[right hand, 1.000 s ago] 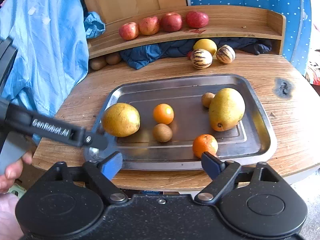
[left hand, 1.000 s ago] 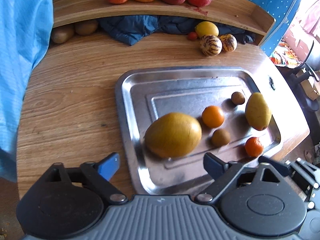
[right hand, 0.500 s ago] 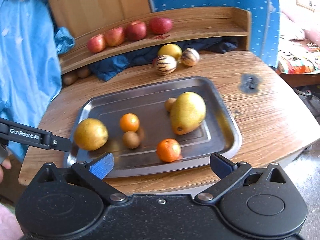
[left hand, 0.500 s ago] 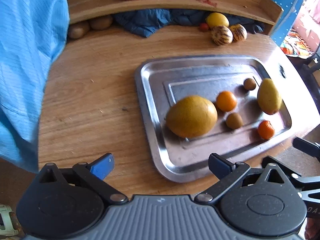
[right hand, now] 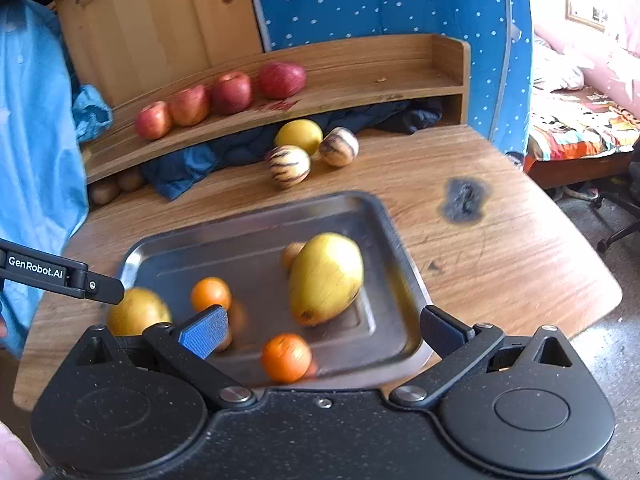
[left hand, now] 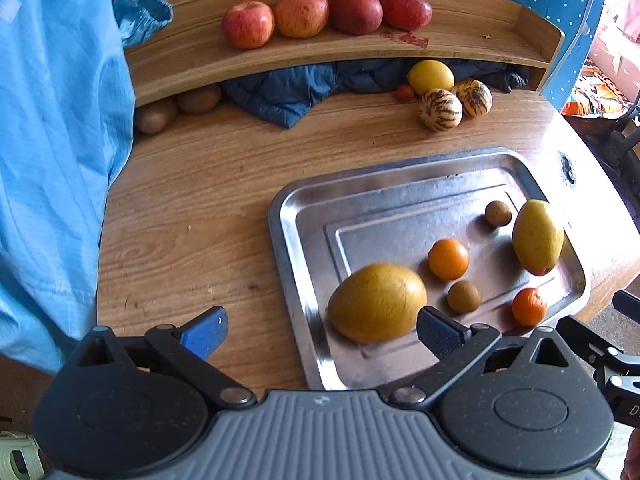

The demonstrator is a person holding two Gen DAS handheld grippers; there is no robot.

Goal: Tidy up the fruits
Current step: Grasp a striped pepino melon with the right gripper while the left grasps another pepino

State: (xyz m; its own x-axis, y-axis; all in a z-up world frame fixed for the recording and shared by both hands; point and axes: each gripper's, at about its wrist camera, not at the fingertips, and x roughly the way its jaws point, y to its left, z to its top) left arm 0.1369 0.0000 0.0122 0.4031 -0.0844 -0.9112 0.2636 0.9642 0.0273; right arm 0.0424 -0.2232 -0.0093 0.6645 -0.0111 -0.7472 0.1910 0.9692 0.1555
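Note:
A steel tray (left hand: 304,216) (right hand: 400,240) lies on the round wooden table. On it are two big yellow mangoes (left hand: 378,302) (right hand: 326,278), two oranges (left hand: 448,258) (right hand: 286,358) and two small brown kiwis (left hand: 464,297). My left gripper (left hand: 320,330) hovers open above the tray's near left edge, nothing between its fingers. My right gripper (right hand: 322,330) is open over the tray's near edge, the near orange below it, untouched. Several red apples (left hand: 326,14) (right hand: 218,98) line the curved shelf. A yellow round fruit (left hand: 431,76) and two striped melons (left hand: 440,110) sit at the back.
A dark blue cloth (left hand: 296,92) is stuffed under the shelf, with brown kiwis (left hand: 176,106) beside it. Blue fabric (left hand: 52,120) hangs at the table's left. A dark burn mark (right hand: 464,200) scars the table right of the tray. The left gripper's arm (right hand: 60,276) reaches in from the left.
Both grippers opened a little wider and pulled back from the tray. The left one rose and tilted up toward the shelf; the right one swung rightward, so the tray shifted left in its view.

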